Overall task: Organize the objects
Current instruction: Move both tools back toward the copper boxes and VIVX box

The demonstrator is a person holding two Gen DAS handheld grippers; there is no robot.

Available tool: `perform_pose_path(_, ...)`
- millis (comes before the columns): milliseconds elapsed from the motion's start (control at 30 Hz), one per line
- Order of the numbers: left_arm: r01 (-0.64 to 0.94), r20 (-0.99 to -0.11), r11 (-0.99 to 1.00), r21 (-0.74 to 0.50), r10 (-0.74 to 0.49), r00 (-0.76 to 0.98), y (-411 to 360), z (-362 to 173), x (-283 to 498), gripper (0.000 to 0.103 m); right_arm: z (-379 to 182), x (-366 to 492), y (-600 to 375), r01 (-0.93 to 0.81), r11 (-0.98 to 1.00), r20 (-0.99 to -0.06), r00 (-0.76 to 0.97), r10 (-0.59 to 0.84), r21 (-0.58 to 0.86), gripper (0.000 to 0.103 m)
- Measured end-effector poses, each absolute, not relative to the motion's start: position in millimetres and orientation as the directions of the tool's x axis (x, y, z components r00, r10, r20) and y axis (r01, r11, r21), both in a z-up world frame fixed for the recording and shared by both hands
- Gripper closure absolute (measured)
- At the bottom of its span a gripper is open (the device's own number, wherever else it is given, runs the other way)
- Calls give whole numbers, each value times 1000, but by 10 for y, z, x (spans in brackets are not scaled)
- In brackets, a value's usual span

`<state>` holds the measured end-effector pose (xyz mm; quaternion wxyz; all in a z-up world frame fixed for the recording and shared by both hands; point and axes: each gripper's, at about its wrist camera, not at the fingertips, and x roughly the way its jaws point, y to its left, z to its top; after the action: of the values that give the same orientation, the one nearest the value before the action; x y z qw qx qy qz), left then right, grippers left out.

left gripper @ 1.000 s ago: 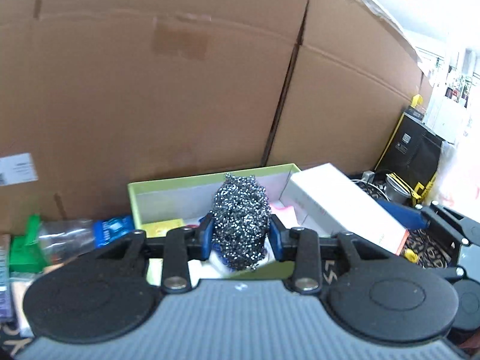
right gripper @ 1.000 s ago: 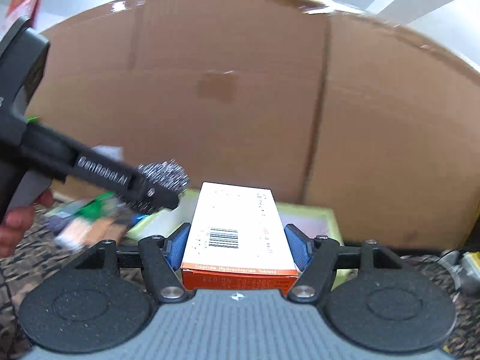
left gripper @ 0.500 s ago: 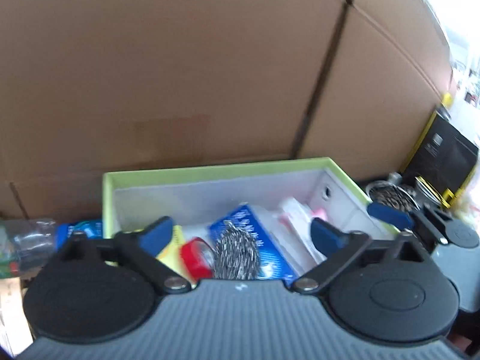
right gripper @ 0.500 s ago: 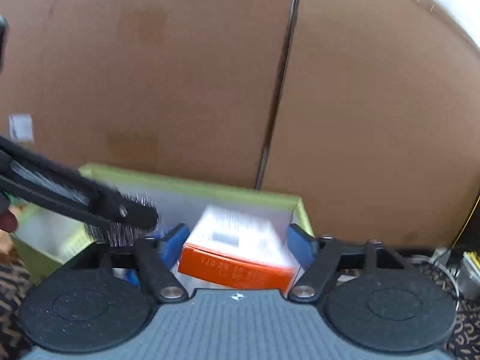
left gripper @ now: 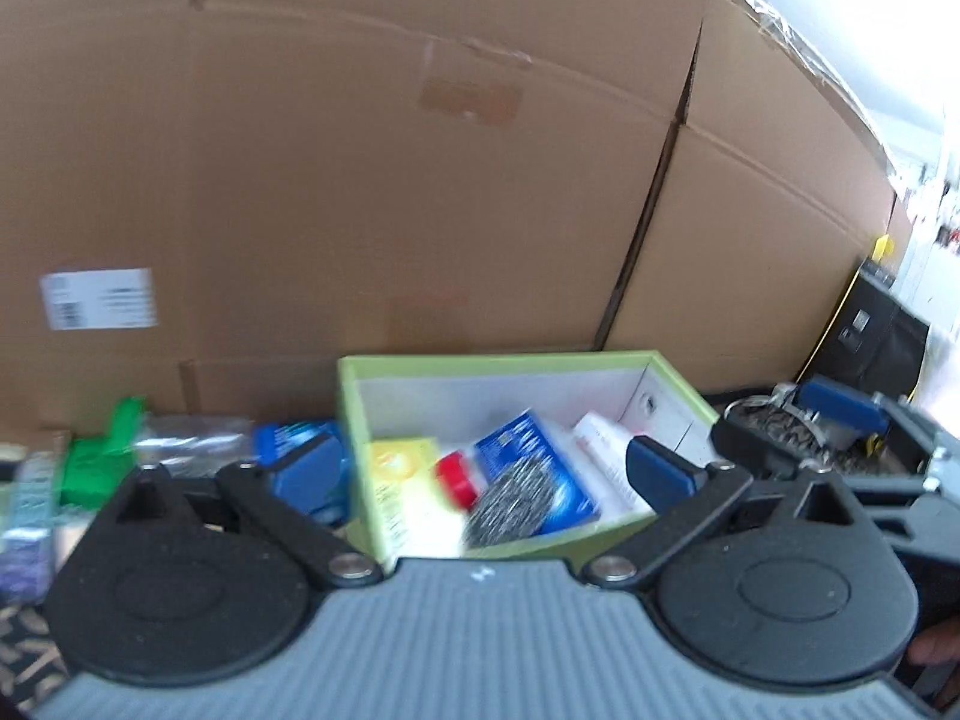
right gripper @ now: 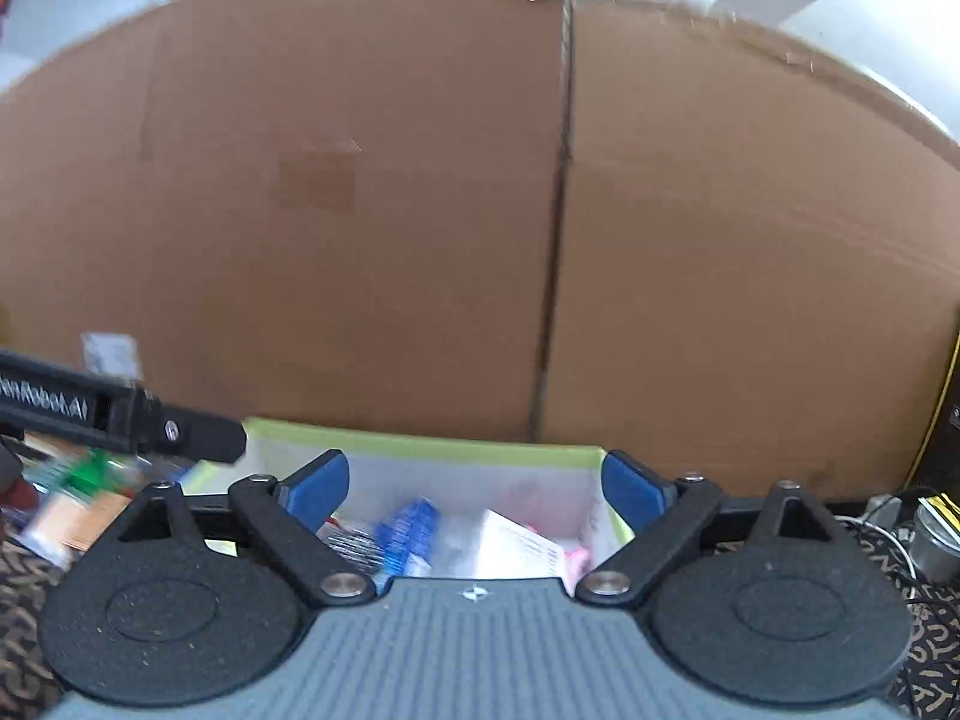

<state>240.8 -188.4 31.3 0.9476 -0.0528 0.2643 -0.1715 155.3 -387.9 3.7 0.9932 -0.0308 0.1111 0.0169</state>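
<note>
A light green box (left gripper: 528, 360) stands against the cardboard wall; it also shows in the right wrist view (right gripper: 420, 444). Inside lie a steel wool scrubber (left gripper: 510, 510), a blue packet (left gripper: 528, 456), a yellow packet (left gripper: 402, 468), a red item (left gripper: 459, 480) and a white carton (left gripper: 606, 462); the carton also shows in the right wrist view (right gripper: 516, 546). My left gripper (left gripper: 480, 474) is open and empty in front of the box. My right gripper (right gripper: 474, 486) is open and empty above the box's near side.
Large cardboard boxes (left gripper: 420, 180) form the back wall. Loose items, among them a green package (left gripper: 102, 456) and a blue packet (left gripper: 288, 438), lie left of the box. A black case (left gripper: 870, 330) and a metal can (right gripper: 936, 540) sit at the right on a patterned cloth.
My left gripper let go of the steel wool scrubber, which now lies in the box. My right gripper let go of the white and orange carton into the box. Both have pulled back.
</note>
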Motion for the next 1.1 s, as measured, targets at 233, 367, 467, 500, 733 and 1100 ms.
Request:
perform_pose_path(233,125,-537,978,-167,-197,820,-1216,153,1850,0,12,1192,-3475,-178,983,-200,965,168,-35,7)
perform_pose_path(367,17,-583,978,-208,-138,801,-691,-27,1691,0,-169,1031,-3161,-257,966,-252,936,246,-14,7)
perform_pose_path(467,-49,-611,981,-189,-78,788,-401,-169,1593,0,-365,976,-2886,-314,949,-311,901,301,6,7)
perform_pose_path(500,-68,-616,980,-189,-64,786,-328,-197,1587,0,-436,987,-2797,-328,945,-333,889,314,15,7)
perform_pose_path(733,-128,-607,974,-185,-11,795,75,-207,1700,0,-752,1211,-2192,-418,908,-450,809,378,11,21)
perform_pose_path(1100,-172,-683,971,-167,12,730,450,-426,2519,22,-945,1899,-1839,-331,943,-536,799,273,-14,44)
